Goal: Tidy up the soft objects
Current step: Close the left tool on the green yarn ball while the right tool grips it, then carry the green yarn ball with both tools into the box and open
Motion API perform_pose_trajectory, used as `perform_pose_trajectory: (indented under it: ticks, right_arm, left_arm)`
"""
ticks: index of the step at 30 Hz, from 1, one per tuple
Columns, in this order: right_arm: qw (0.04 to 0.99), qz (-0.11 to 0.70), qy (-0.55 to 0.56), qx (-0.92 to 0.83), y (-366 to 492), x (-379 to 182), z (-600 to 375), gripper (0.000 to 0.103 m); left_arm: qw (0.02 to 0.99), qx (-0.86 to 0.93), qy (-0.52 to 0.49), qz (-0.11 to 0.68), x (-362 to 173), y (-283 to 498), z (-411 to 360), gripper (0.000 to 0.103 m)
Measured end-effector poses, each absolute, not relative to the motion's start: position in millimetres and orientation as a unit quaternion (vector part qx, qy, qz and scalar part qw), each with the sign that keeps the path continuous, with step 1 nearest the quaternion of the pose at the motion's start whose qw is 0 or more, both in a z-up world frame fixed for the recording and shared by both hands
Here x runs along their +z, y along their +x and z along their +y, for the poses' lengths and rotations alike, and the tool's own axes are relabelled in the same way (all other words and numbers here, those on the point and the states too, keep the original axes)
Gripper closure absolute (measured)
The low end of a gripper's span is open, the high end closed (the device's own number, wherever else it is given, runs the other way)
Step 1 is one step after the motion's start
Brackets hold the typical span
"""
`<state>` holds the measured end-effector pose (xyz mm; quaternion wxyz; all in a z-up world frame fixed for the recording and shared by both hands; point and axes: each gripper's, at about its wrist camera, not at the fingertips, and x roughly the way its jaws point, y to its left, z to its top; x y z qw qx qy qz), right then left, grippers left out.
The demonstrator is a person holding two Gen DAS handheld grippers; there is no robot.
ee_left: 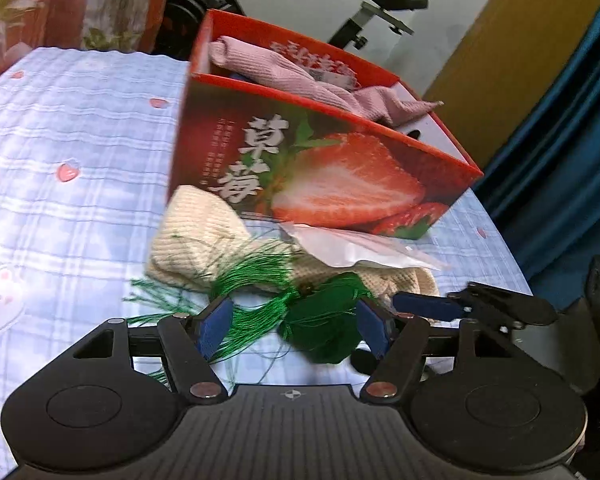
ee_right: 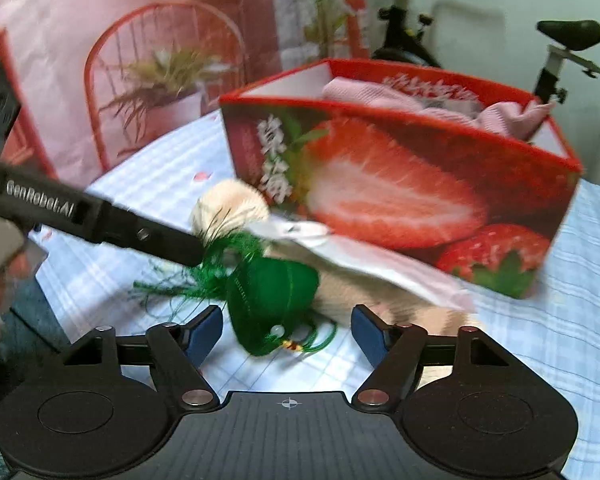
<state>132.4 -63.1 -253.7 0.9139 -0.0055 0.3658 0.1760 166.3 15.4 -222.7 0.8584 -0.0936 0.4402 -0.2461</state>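
Both sets of jaws spread wide, nothing clamped between them. Left gripper low over the checked tablecloth, blue pads on either side of a green pouch with a long green tassel; contact between pads and pouch not clear. Right gripper also released, facing the same green pouch from the other side, the pouch lying between its blue fingers without any firm grip visible. One finger of the right gripper visible in the left view, just beside the pouch; the left gripper's black arm reaching into the right view toward the tassel.

Behind the pouch, a cream knitted cloth bunched on the tablecloth, touching the tassel, with a pale plastic wrapper lying over part of it. Just beyond, a red strawberry box standing open, front wall printed with a cut strawberry and white characters. Inside the box, a pink knitted cloth heaped up to the rim, one corner draped over the far edge.

In the background, an exercise bike and a pink backdrop printed with a red chair. Blue curtain at the right edge of the left view.
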Motion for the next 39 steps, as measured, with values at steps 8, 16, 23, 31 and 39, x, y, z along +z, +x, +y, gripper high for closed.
perform_pose_trajectory:
  ticks: [8, 16, 23, 31, 39]
  right_arm:
    - [0.905, 0.377, -0.021, 0.193, 145, -266, -50, 0.045]
    - [0.907, 0.38, -0.005, 0.181, 150, -271, -54, 0.056]
    - [0.92, 0.344, 0.008, 0.189, 139, -245, -59, 0.058]
    - [0.945, 0.26, -0.011, 0.196, 136, -185, -60, 0.058]
    - [0.964, 0.186, -0.038, 0.189, 163, -111, -77, 0.058]
  left_arm:
    - [0.835, -0.277, -0.116, 0.46, -242, 181, -4, 0.048]
    - [0.823, -0.3, -0.14, 0.461, -251, 187, -13, 0.049]
    - [0.834, -0.318, -0.156, 0.424, -223, 176, -3, 0.051]
    - [0.863, -0.334, -0.155, 0.347, -159, 172, 5, 0.051]
    - [0.879, -0.354, -0.156, 0.279, -89, 204, -9, 0.051]
